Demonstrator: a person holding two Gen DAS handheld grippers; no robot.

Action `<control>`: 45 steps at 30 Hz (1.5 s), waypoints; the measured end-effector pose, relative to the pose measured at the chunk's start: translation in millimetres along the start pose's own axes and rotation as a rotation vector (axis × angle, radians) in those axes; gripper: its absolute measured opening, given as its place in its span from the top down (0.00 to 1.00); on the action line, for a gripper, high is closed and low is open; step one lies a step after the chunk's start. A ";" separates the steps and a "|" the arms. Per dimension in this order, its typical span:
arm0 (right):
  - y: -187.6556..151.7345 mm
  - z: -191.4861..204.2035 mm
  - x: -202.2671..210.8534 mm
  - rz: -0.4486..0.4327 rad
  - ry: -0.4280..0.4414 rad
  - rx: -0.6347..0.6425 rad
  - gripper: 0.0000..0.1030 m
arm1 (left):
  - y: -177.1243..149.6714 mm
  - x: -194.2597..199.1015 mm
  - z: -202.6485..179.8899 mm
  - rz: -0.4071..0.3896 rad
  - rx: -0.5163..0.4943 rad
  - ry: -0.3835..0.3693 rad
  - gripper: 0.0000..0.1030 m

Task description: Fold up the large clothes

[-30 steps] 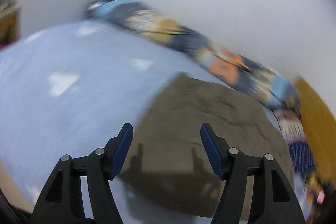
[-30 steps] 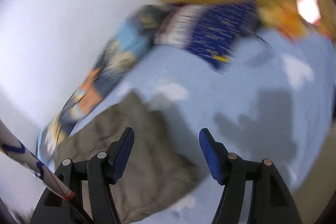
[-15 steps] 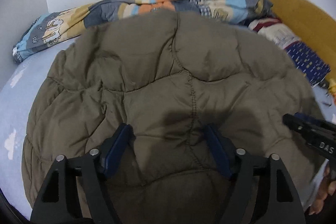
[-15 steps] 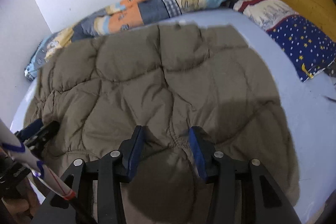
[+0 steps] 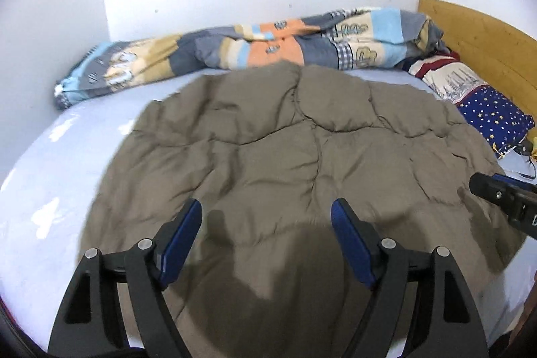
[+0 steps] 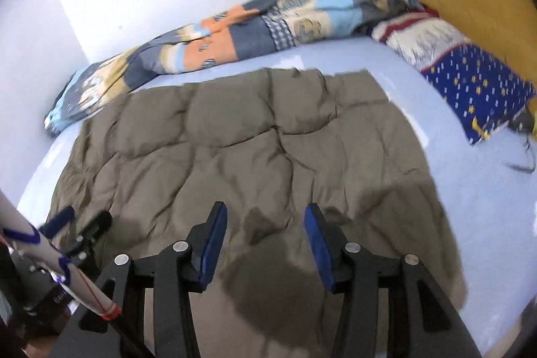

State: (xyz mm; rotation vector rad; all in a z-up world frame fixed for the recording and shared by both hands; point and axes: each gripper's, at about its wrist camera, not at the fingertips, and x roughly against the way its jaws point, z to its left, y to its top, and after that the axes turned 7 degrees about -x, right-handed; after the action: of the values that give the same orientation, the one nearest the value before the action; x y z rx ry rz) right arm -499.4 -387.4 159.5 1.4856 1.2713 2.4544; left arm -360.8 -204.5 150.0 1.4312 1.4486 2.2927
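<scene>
A large olive-brown quilted jacket (image 5: 295, 156) lies spread flat on the light blue bed sheet (image 5: 50, 183); it also shows in the right wrist view (image 6: 255, 153). My left gripper (image 5: 266, 225) is open and empty, hovering above the jacket's near edge. My right gripper (image 6: 265, 228) is open and empty, also above the near edge. The right gripper's tip shows at the right in the left wrist view (image 5: 496, 193). The left gripper shows at the lower left in the right wrist view (image 6: 77, 230).
A rolled patchwork duvet (image 5: 241, 52) lies along the white wall at the back. A star-patterned blue pillow (image 5: 493, 116) and a wooden headboard (image 5: 476, 36) are at the right. A white pole with blue marks (image 6: 40, 254) crosses the right wrist view's lower left.
Both grippers swung from the bare sheet to face the jacket, then drew back and up from its near edge. The right gripper's jaws have opened wider.
</scene>
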 end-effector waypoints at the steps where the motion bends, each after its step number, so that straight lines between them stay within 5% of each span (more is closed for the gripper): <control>1: -5.4 2.5 7.2 -0.013 -0.009 0.017 0.47 | -5.5 7.0 1.0 -0.008 0.000 0.010 0.24; 8: -46.2 11.3 14.6 0.061 -0.006 0.043 0.45 | -38.3 -1.7 15.6 0.087 0.036 0.037 0.21; 15: -53.3 24.8 -16.3 0.109 -0.063 0.083 0.31 | -50.1 -3.0 14.7 0.086 0.046 0.061 0.16; 22: -58.6 27.9 31.2 -0.039 -0.020 0.089 0.32 | -57.3 41.1 17.7 0.018 0.043 0.090 0.16; 32: -108.9 38.1 110.6 -0.177 -0.005 0.203 0.32 | -88.4 117.6 29.7 -0.092 0.033 0.094 0.16; 45: -144.0 38.9 178.1 -0.204 0.071 0.106 0.25 | -92.5 178.0 19.7 -0.157 0.051 -0.039 0.16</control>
State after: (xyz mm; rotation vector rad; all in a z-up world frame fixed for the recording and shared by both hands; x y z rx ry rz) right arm -623.6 -197.3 208.3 1.2276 1.5052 2.3611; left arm -481.9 -51.9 201.6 1.3148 1.5588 2.1382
